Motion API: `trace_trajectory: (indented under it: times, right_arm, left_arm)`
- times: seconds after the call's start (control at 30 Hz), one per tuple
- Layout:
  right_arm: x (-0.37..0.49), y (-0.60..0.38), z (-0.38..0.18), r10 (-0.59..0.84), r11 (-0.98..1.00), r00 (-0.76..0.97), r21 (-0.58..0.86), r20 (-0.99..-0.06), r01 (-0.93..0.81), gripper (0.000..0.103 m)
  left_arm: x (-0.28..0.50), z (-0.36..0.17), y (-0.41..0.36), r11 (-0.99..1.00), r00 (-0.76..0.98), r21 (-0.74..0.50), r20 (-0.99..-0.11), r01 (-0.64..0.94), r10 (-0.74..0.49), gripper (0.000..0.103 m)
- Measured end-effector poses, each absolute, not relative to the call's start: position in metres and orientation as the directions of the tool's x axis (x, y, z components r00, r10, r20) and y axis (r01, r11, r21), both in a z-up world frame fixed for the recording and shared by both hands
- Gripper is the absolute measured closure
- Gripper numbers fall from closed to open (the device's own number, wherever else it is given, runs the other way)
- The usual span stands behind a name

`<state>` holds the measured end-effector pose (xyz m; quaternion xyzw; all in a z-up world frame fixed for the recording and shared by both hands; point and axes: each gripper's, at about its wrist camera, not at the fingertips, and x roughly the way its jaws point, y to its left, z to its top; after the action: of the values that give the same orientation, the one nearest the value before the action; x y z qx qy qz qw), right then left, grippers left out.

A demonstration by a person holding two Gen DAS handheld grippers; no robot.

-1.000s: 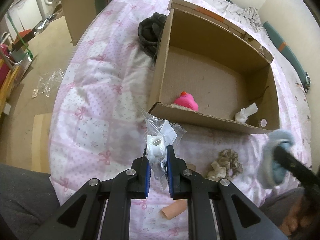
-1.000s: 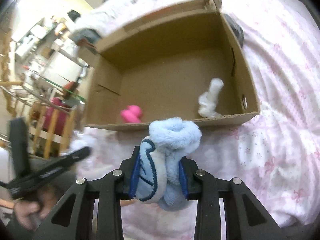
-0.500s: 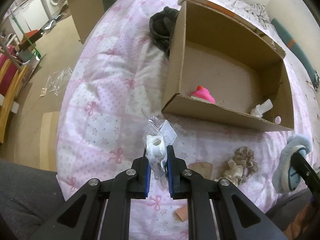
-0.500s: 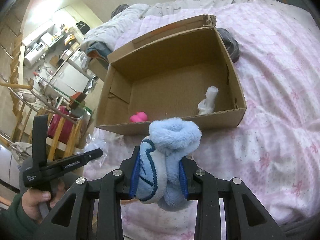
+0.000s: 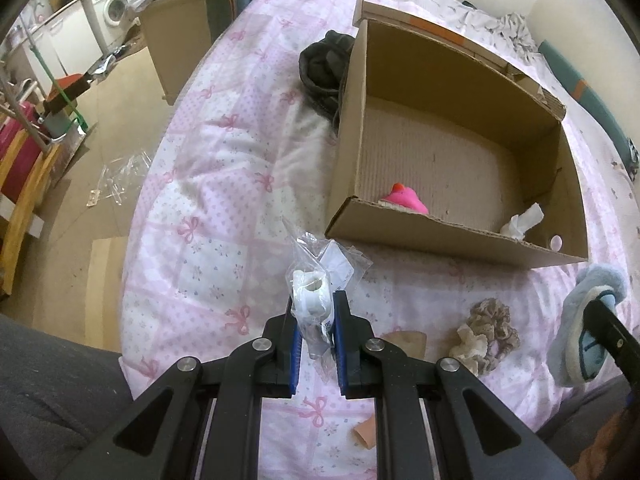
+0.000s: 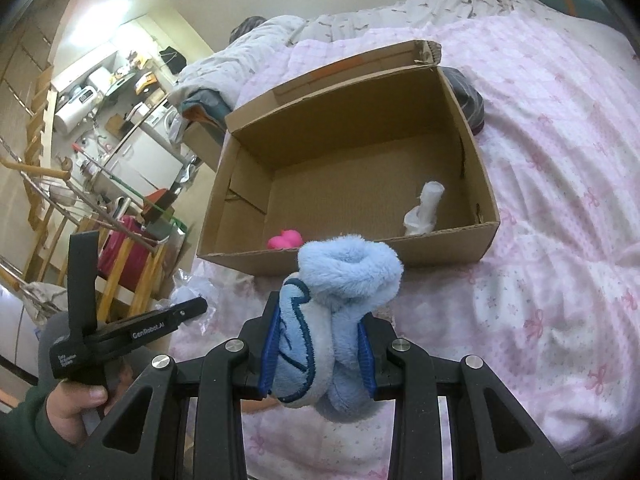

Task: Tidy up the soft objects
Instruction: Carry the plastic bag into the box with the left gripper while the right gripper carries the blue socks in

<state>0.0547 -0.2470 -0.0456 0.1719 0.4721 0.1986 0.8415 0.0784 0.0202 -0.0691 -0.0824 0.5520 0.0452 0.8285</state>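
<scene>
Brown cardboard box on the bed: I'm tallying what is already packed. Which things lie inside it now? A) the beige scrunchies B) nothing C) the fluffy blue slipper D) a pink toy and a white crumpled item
D: the right wrist view shows a pink toy and a white crumpled item on the floor of the brown cardboard box.

Your left wrist camera looks forward and down along its fingers over the pink quilt (image 5: 208,208), with the cardboard box (image 5: 352,120) ahead to the right. Your right wrist camera sits near the box's (image 6: 360,258) near wall, facing its opening. Both views share the box interior, holding a pink toy (image 5: 404,200) (image 6: 285,239) and a white bundle (image 5: 522,222) (image 6: 424,208).
</scene>
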Motion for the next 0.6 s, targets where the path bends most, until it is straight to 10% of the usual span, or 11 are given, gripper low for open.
trace_trajectory:
  times: [0.6]
  right_arm:
    - [0.048, -0.256, 0.019, 0.488, 0.855, 0.660, 0.464, -0.571, -0.231, 0.068]
  left_arm:
    - [0.080, 0.029, 0.009, 0.993, 0.610, -0.067, -0.793, -0.101, 0.009, 0.091]
